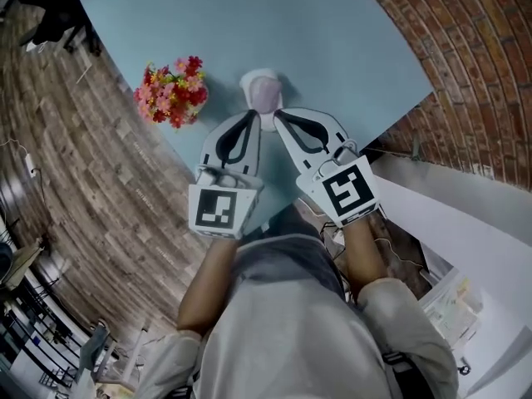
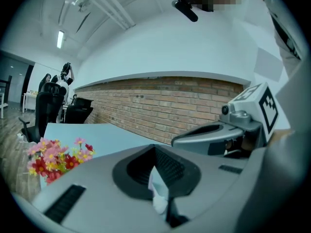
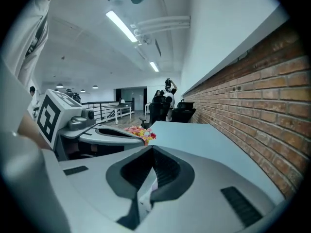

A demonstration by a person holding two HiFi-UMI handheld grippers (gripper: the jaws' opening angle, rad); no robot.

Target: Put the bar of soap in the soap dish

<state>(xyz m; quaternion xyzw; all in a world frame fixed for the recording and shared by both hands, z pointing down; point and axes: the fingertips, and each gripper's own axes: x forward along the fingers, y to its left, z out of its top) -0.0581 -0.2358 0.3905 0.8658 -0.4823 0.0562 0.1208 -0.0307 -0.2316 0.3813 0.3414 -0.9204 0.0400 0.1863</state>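
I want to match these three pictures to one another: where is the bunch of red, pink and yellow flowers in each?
Head view: the bunch of red, pink and yellow flowers sits upper left.
Left gripper view: at the lower left edge.
Right gripper view: small, near the centre.
Shared landmark: the pale blue table beside the red brick wall.

I'm seeing a pale blue table (image 1: 332,32) standing beside a brick wall (image 3: 262,96), wood-plank floor (image 1: 83,181) spreading around it, strip lights (image 3: 121,25) glowing on the ceiling.
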